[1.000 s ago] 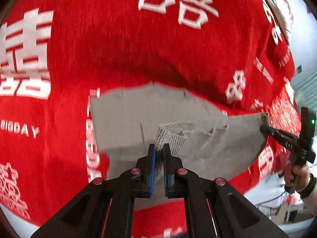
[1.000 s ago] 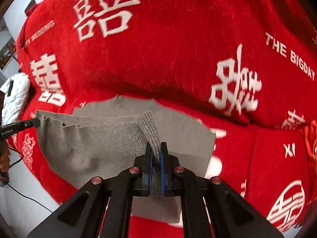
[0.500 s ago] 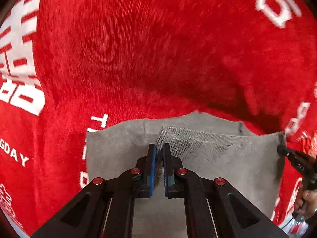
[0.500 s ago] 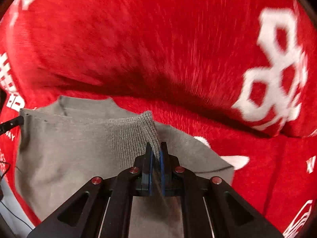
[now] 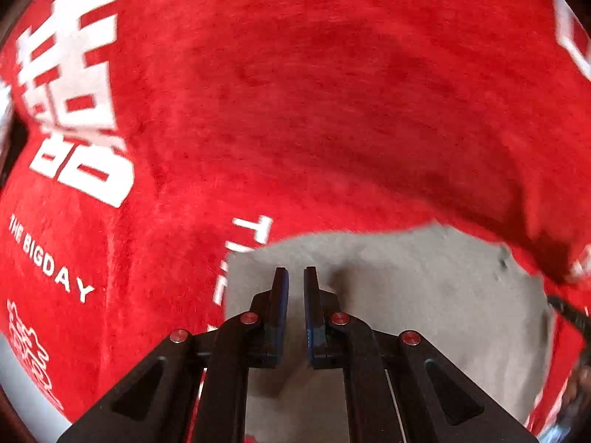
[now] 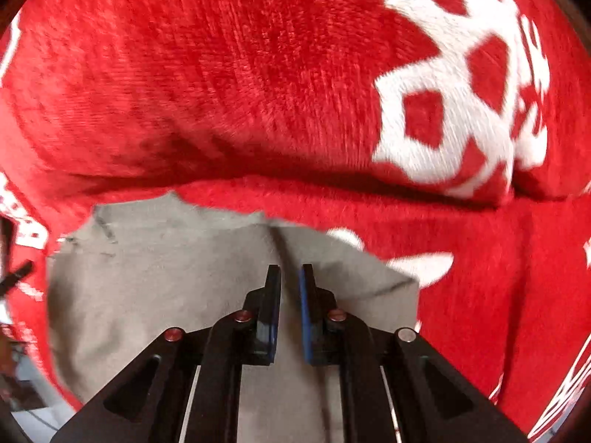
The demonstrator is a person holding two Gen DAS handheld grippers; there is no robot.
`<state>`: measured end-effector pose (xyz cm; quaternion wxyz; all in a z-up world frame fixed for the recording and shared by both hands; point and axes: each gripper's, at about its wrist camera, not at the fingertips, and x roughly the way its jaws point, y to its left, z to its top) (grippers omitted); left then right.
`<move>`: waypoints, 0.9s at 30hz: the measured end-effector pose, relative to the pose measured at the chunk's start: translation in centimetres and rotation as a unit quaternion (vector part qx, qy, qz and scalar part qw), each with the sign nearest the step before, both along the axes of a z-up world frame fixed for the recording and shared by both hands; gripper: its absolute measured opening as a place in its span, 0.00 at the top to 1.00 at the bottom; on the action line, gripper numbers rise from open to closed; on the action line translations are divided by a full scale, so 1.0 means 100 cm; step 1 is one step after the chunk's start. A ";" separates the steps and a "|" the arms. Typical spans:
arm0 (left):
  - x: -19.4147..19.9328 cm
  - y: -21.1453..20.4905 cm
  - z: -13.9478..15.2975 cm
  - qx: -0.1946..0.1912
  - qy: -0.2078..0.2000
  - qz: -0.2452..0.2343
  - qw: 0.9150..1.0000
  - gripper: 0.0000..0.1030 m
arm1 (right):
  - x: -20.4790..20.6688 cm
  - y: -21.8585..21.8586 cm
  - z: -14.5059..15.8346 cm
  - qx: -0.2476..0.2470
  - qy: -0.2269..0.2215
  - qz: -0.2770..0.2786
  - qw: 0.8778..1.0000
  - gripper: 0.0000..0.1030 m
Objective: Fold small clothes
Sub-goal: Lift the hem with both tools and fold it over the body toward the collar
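A small grey knit garment (image 5: pixel 424 288) lies flat on the red cloth and also shows in the right wrist view (image 6: pixel 166 277). My left gripper (image 5: pixel 294 277) hovers just above the garment's near left part, with the jaws slightly apart and nothing between them. My right gripper (image 6: pixel 289 273) hovers above the garment's right part, also slightly apart and empty. The tip of the other gripper shows at the right edge of the left wrist view (image 5: pixel 569 317) and at the left edge of the right wrist view (image 6: pixel 14 277).
A red plush cloth with white characters and the words "THE BIGDAY" (image 5: pixel 258 110) covers the whole surface around the garment; it also fills the right wrist view (image 6: pixel 258 74). A fold ridge (image 6: pixel 332 181) runs across it just beyond the garment.
Both grippers carried the garment's edge forward and down, then let go. The jaws, shut on the fabric before, now stand slightly open, and the garment lies flat.
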<state>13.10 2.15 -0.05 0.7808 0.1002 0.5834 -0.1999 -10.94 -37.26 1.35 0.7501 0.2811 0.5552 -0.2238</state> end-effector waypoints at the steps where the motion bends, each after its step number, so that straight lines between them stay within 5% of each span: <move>1: -0.006 -0.002 0.002 -0.004 0.005 -0.012 1.000 0.92 | -0.004 0.003 0.002 0.008 -0.006 0.002 1.000 0.91; 6: -0.037 -0.029 -0.013 -0.007 0.035 -0.069 0.997 0.92 | -0.008 0.033 -0.004 0.026 -0.010 0.043 0.999 0.91; 11: -0.030 -0.029 -0.047 0.021 0.042 -0.017 0.999 0.92 | -0.020 0.025 -0.031 0.038 -0.001 0.043 0.998 0.92; 13: -0.022 -0.017 -0.055 0.004 0.058 0.006 0.998 0.92 | -0.028 0.017 -0.030 0.045 -0.006 0.034 0.998 0.92; 16: -0.017 -0.005 -0.053 -0.013 0.069 0.018 0.997 0.92 | -0.040 0.007 -0.031 0.059 -0.012 0.026 0.998 0.93; 27: -0.040 0.021 -0.030 0.040 0.048 0.008 0.998 0.92 | -0.074 -0.007 -0.017 0.055 0.004 -0.027 0.998 0.92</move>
